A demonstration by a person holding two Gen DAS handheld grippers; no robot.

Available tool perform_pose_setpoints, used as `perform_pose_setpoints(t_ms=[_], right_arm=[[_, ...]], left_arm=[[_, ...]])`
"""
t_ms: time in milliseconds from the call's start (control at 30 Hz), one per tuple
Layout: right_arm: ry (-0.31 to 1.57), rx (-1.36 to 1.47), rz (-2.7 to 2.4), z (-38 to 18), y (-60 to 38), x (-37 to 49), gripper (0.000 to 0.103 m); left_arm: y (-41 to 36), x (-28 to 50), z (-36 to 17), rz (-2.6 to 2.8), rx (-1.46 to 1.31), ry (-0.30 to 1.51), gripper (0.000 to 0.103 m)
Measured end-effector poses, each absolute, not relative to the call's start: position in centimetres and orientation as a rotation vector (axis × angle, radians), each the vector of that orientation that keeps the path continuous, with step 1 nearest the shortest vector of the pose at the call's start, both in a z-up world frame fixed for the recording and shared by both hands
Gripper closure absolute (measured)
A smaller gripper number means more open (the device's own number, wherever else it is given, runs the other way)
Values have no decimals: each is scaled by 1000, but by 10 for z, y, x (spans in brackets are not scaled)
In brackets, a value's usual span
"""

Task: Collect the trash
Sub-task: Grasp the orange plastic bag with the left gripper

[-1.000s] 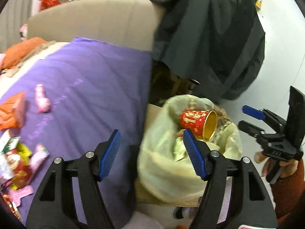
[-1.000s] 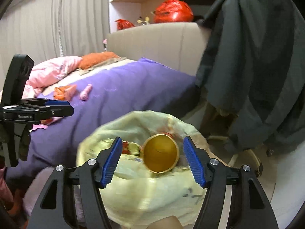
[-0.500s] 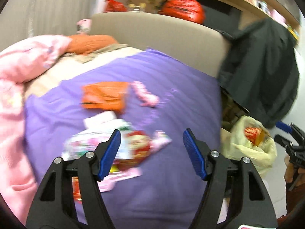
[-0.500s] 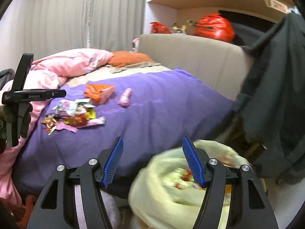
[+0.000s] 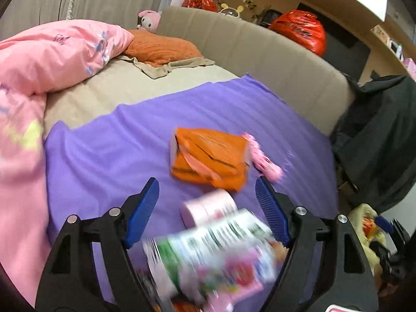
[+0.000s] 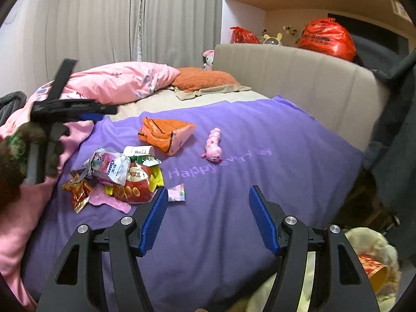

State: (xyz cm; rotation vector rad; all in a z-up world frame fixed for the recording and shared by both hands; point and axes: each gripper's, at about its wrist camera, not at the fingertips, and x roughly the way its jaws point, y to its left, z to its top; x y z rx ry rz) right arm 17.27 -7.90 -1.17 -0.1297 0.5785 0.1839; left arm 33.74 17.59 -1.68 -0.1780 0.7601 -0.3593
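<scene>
A pile of snack wrappers lies on the purple blanket at the left. It fills the low middle of the left wrist view, blurred. My left gripper is open and empty, just above the pile, over a pale pink cup. An orange bag lies beyond it; it also shows in the right wrist view. My right gripper is open and empty over the blanket's near edge. The yellow trash bag with a red and gold cup sits at the lower right.
A pink caterpillar toy lies mid-blanket. A pink duvet and an orange pillow lie at the back left. The beige headboard runs behind. A dark coat hangs at the right, above the trash bag.
Both grippers have swung away from the trash bag to the bed. The left one has moved in close over the wrapper pile. The red and gold cup stays in the bag.
</scene>
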Motion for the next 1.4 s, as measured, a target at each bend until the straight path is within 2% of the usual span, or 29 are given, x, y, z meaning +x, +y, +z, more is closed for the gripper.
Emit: perform_pose_setpoints(t_ms=[167,367,400,433,467,500,533,567,700,1067,1267,1400], right_arm=[[601,-116,168,-31,-82,195,42],[631,-95,143,-52,-93,218,42],[634,-96,141,-55,-94,219,42],[639,-96,139,-59,-94,220,42],[645,-94,140,-62,-95,221,42],[651,-94,144,-65,-96,222,42],[654,-95,147,-67,-95,221,42],[656,-97,150,-69,-95,220,42],[650,-84,177,-69,-93,215,42],[623,-69,359,-54,-57,181,42],[638,-137,438,-59,-21,165,42],[629,-210,499,-61,5,167,42]], left_arm=[[166,409,-39,-351,-131,800,30],[150,488,-92,-364,-210,1024,31],[146,495,-100,-371,-219,1074,32],[144,499,-107,-363,-224,1114,44],[142,499,-111,-340,-233,1139,52],[144,495,-111,-329,-252,1133,55],[147,489,-108,-337,-286,1118,65],[148,484,-106,-346,-304,1115,70],[158,448,-77,-360,-313,1058,75],[203,296,28,-258,-250,860,75],[241,200,27,-153,-244,816,74],[259,177,17,-96,-194,801,74]])
